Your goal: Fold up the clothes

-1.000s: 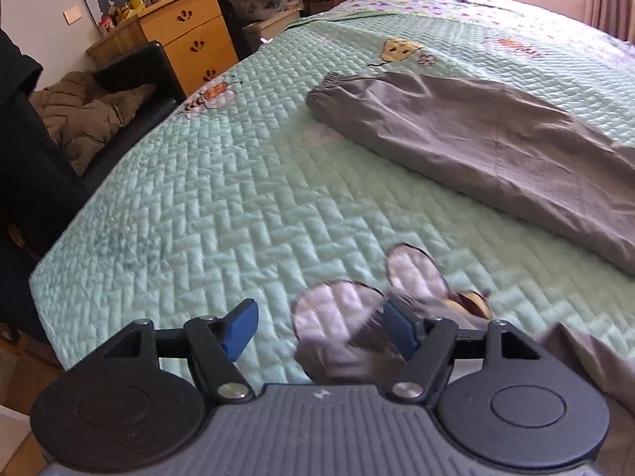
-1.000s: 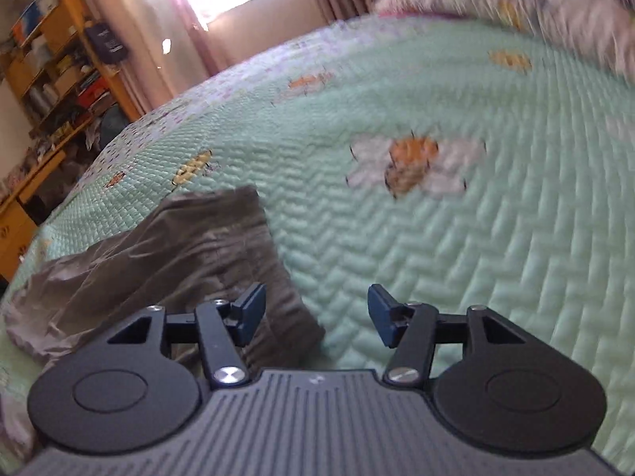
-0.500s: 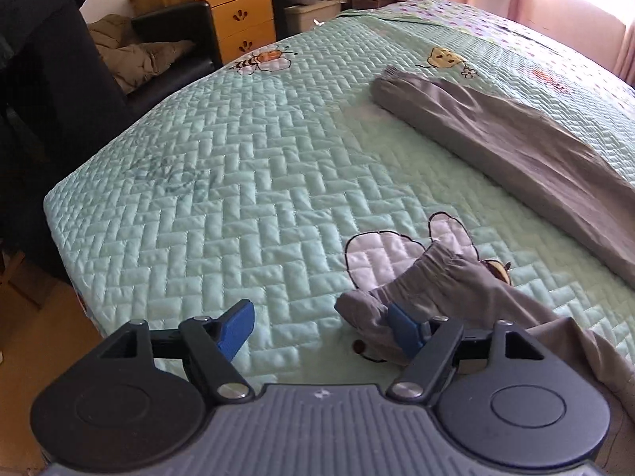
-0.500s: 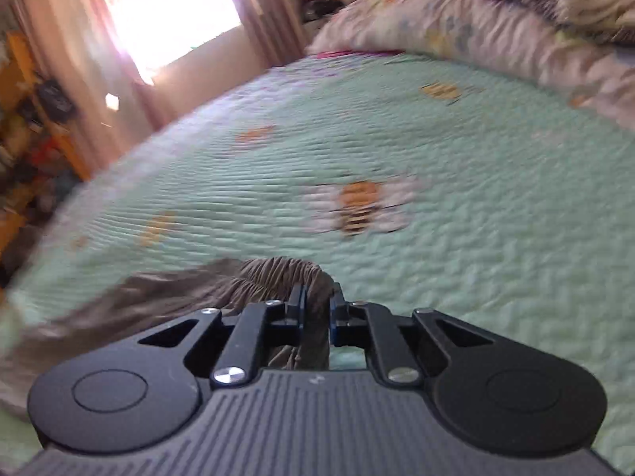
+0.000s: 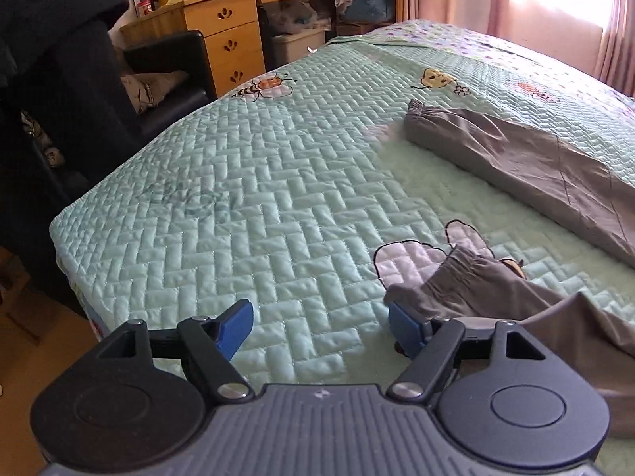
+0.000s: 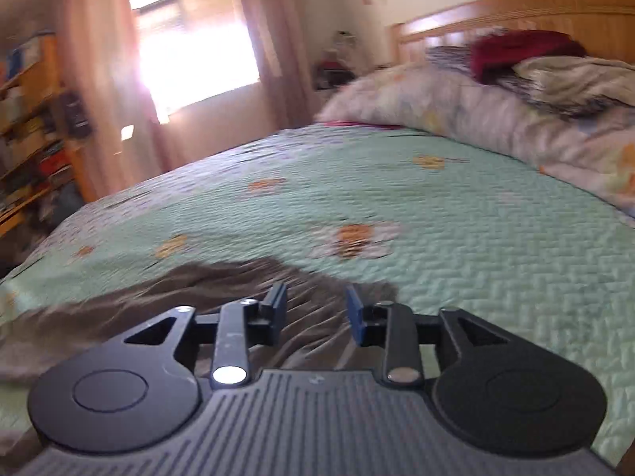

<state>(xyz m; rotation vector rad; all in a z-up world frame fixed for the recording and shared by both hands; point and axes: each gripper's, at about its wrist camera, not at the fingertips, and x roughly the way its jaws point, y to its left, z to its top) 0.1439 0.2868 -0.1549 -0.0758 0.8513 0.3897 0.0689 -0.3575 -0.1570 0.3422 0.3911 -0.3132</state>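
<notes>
Grey trousers (image 5: 524, 158) lie on the green quilted bedspread (image 5: 258, 198), one leg stretched across the far right. The other leg's gathered cuff (image 5: 456, 273) rests just beyond my left gripper's right fingertip. My left gripper (image 5: 320, 329) is open wide over bare quilt, nothing between its pads. In the blurred right wrist view, my right gripper (image 6: 316, 313) hovers over the rumpled grey trousers (image 6: 222, 281). Its jaws are opening, and the cloth shows in the gap behind the pads, which do not press on it.
The bed's edge (image 5: 67, 218) drops off at the left. Beyond it stand a black chair (image 5: 170, 67) with a jacket and a wooden desk with drawers (image 5: 230, 39). Pillows (image 6: 476, 111) and a wooden headboard (image 6: 516, 12) close the bed's far end. Curtains (image 6: 99, 91) flank a bright window.
My right gripper shut on the trousers' gathered edge, then opened again and tilted upward. The left gripper drew back along the bed, still open, and the near cuff came to lie by its right finger.
</notes>
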